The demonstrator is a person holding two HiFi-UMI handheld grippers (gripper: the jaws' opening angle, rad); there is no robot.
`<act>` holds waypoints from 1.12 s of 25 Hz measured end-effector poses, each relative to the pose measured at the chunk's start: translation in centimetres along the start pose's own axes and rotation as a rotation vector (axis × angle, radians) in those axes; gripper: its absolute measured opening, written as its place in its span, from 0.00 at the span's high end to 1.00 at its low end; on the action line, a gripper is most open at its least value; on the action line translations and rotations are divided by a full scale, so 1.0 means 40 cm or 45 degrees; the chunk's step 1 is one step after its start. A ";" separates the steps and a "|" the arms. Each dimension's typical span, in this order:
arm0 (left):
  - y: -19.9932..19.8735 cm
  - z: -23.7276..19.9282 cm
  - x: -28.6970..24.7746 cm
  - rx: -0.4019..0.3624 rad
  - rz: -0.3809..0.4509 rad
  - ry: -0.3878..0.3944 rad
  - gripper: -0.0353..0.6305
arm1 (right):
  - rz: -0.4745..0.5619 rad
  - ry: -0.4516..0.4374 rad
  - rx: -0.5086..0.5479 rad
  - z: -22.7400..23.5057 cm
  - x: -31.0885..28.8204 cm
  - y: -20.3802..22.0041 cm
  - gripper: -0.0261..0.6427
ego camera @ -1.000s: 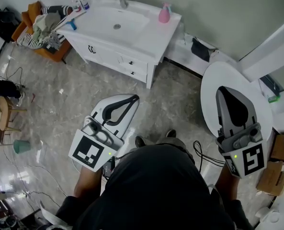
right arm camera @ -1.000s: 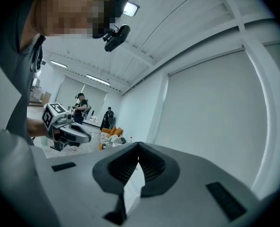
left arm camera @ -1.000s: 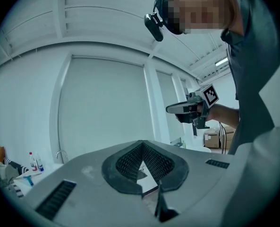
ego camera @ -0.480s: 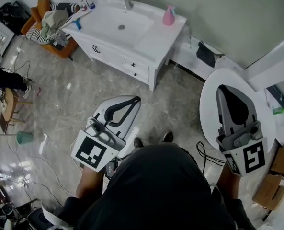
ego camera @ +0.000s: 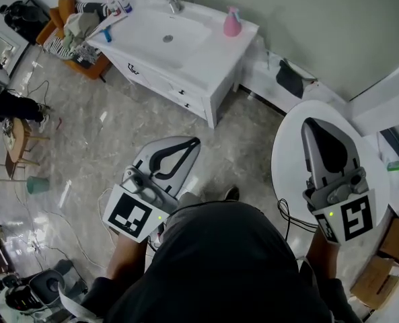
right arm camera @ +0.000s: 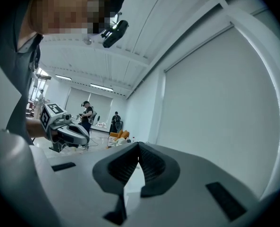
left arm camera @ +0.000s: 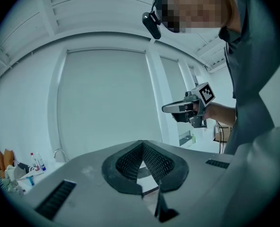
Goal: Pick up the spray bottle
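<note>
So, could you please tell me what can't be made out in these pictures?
Pink spray bottle: head view, too small to read its nozzle direction; in neither gripper view.
Small bottles at the corner of the vanity: head view, labels too small.
Cardboard boxes: head view, cut by the right edge.
Floor beneath the person: head view, hidden by their torso.
</note>
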State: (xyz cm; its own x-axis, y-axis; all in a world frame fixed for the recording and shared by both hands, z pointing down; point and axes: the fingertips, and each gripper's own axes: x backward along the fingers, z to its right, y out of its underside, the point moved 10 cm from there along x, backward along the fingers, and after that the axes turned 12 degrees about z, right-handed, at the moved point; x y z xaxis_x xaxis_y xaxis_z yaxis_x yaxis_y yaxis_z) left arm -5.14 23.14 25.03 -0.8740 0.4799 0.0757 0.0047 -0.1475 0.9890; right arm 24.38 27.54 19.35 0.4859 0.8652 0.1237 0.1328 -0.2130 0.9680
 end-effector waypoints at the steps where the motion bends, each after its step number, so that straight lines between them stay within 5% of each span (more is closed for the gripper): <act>1: 0.001 0.006 -0.007 -0.001 -0.002 -0.009 0.94 | -0.001 -0.005 -0.001 0.011 0.004 0.007 0.95; 10: 0.017 -0.040 -0.021 0.023 -0.021 0.027 0.94 | -0.046 0.042 -0.019 0.020 -0.022 0.021 0.95; 28: 0.075 -0.369 0.057 0.086 0.079 0.210 0.94 | -0.142 0.220 0.057 -0.151 -0.269 -0.012 0.95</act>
State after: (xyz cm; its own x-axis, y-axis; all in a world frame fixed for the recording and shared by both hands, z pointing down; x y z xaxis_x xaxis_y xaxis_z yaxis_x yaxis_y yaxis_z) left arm -14.32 11.02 26.30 -0.9388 0.3227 0.1204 0.0887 -0.1112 0.9898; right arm 13.89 21.05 18.87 0.3110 0.9488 0.0558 0.2177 -0.1283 0.9676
